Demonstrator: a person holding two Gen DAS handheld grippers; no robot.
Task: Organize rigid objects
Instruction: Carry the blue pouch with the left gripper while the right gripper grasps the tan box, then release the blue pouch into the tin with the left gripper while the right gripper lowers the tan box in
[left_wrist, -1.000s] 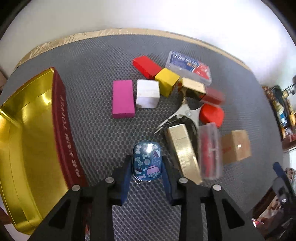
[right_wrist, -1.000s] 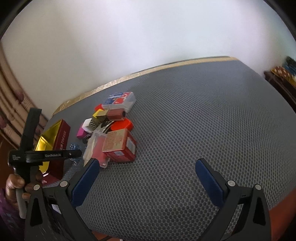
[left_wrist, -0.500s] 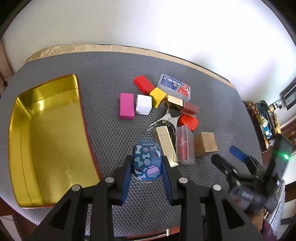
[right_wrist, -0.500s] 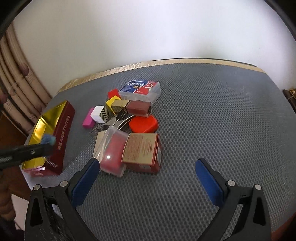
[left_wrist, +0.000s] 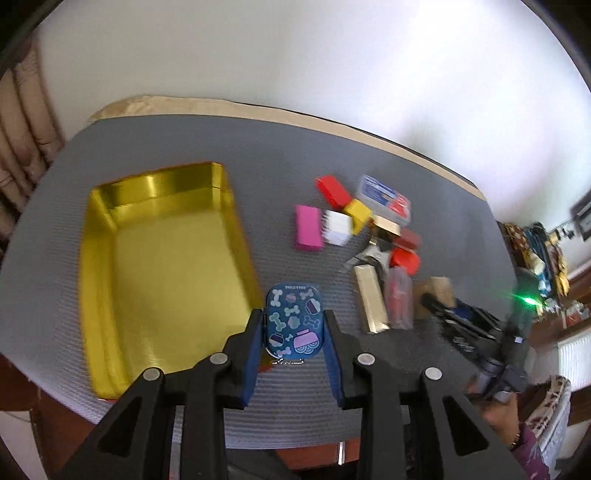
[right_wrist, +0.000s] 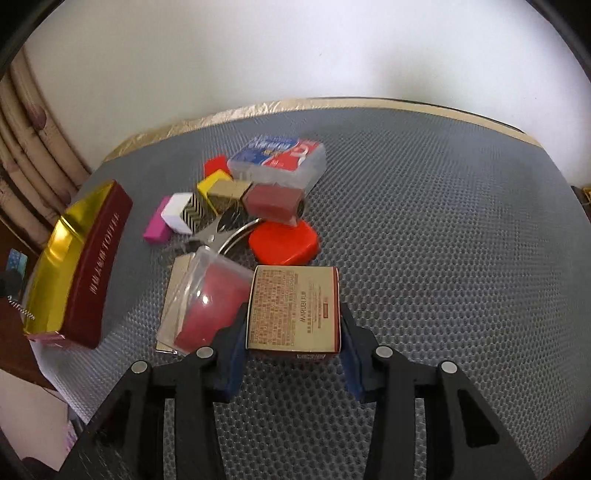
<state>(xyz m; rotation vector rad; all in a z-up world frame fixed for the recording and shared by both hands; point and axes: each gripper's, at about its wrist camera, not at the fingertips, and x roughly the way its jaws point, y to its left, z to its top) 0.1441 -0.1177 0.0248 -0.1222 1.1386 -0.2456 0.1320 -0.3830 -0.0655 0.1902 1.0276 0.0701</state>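
Blue tin (left_wrist: 293, 320) lifted; right tool (right_wrist: 292, 334) now straddles box (right_wrist: 294, 307).

Your left tool (left_wrist: 293, 334) holds the blue cartoon-print tin (left_wrist: 293, 325) flat, beside the open gold tray (left_wrist: 110, 258). Your right tool (right_wrist: 293, 356) flanks the tan printed box (right_wrist: 295, 308), lying next to the clear case (right_wrist: 207, 299) in the cluster.

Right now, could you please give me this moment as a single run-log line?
left tool: shut on blue patterned tin, near gold tray | right tool: around tan box, grip unclear | tray: nothing inside
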